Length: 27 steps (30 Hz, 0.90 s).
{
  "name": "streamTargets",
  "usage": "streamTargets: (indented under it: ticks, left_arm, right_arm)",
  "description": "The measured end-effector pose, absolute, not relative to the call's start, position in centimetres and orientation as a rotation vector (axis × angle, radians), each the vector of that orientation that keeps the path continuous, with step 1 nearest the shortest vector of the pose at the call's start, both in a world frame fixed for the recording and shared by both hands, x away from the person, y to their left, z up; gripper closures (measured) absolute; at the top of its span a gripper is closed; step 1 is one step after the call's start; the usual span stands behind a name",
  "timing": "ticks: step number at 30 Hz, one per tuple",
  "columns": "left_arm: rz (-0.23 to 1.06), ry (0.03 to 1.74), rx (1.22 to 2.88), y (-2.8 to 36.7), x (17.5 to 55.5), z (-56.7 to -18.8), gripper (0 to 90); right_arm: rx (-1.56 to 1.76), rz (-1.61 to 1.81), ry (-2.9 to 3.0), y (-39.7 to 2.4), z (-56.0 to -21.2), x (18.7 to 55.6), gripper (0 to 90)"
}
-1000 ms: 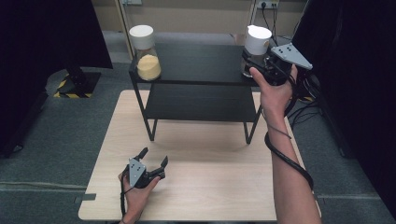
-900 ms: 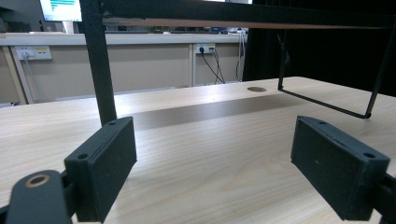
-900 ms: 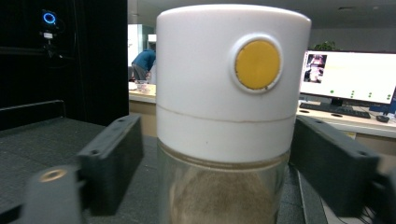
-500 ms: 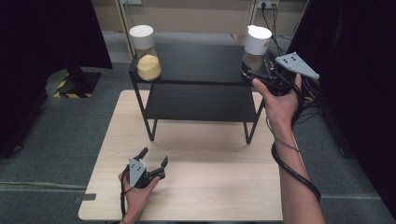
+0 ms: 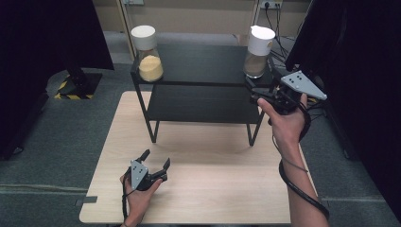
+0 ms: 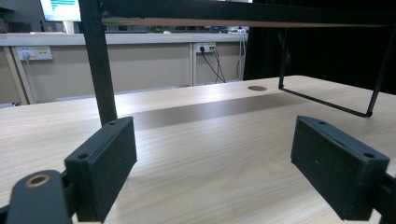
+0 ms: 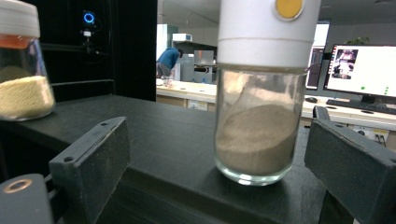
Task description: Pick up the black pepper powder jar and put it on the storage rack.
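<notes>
We're in a lab or office workroom: computer monitors (image 7: 358, 70) glowing on far benches, wall sockets (image 6: 28, 52), black curtains (image 5: 42, 42), grey carpet (image 5: 56, 142).

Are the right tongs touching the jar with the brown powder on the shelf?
Apart. In the right gripper view, the jar with brown powder stands on the black shelf ahead of the right tongs, with open space between the glass and each jaw.

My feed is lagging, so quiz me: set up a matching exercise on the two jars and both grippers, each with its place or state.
1. yellow-powder jar
2. brown-powder jar
3. left gripper
4. right gripper

A. open, low over the table
B. top shelf, right end
C. top shelf, left end
D. open, jaws beside a jar

Pairs: 1-C, 2-B, 3-A, 4-D
</notes>
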<state>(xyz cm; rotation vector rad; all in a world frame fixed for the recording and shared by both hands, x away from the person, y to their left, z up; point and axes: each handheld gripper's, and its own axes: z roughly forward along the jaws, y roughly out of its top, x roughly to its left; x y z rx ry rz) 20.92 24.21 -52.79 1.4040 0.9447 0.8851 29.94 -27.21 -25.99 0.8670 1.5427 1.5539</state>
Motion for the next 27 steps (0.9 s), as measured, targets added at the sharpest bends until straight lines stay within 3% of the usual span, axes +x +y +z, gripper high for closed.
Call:
streamTargets:
  ticks: [27]
  left_arm:
    - [0.885, 0.947, 1.403, 24.2, 20.9, -52.8, 14.0]
  right_arm:
    - [0.875, 1.56, 1.607, -27.5, -31.3, 27.2, 6.9]
